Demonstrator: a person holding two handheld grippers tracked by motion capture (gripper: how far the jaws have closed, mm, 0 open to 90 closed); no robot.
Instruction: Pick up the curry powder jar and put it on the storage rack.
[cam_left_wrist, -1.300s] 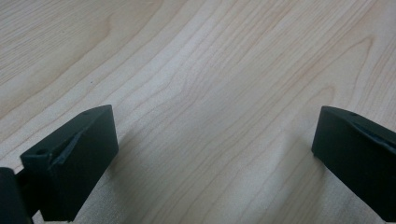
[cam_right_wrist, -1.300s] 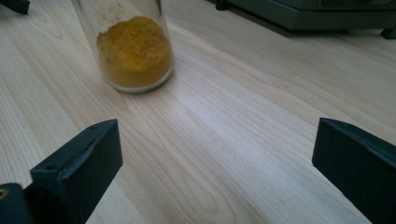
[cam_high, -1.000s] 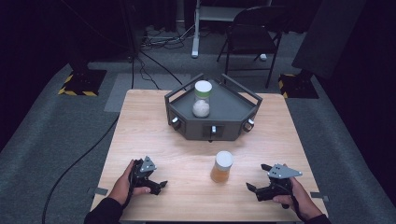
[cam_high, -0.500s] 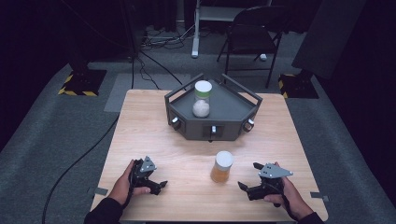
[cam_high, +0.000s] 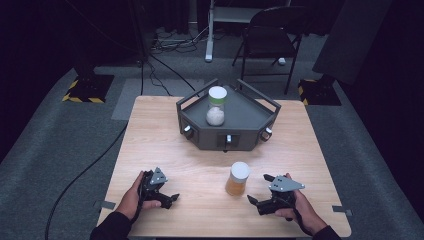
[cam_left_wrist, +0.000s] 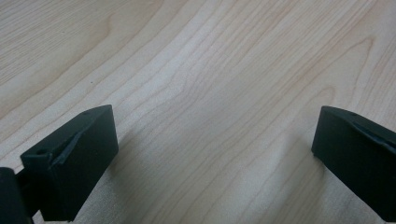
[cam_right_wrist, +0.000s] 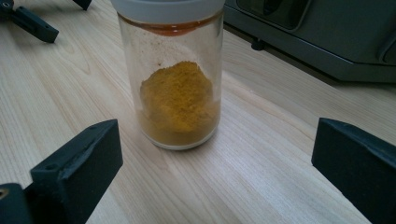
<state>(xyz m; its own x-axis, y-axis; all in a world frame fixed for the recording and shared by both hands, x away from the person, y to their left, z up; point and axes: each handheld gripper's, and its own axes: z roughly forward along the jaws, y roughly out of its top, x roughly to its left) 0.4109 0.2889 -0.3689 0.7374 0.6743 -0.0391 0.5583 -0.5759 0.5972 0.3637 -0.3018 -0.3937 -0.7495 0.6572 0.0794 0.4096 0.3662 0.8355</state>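
While both pairs of tongs rest low on the desk (cam_high: 150, 125), the one thing within reach is the jar (cam_high: 237, 178) of yellow-orange powder, standing upright with its white lid on, in front of the dark tray (cam_high: 250, 107) and well apart from it. Taking the jar as the landmark: the right tongs (cam_high: 256, 189) sit just beside it on its right and slightly nearer the person, jaws spread wide and aimed at it — in the right gripper view the jar (cam_right_wrist: 180, 88) stands between and beyond the two black jaws, not yet touched. The left tongs (cam_high: 170, 189) lie farther off on the jar's other side, also spread apart, with bare wood between the jaws in the left gripper view. A second jar (cam_high: 216, 106), holding white powder, stands inside the tray behind. The jar's long axis is vertical, so a level approach from the right should let the jaws close across its glass body; the right hand (cam_high: 300, 210) is plainly the nearer one for that — a short push forward looks enough.
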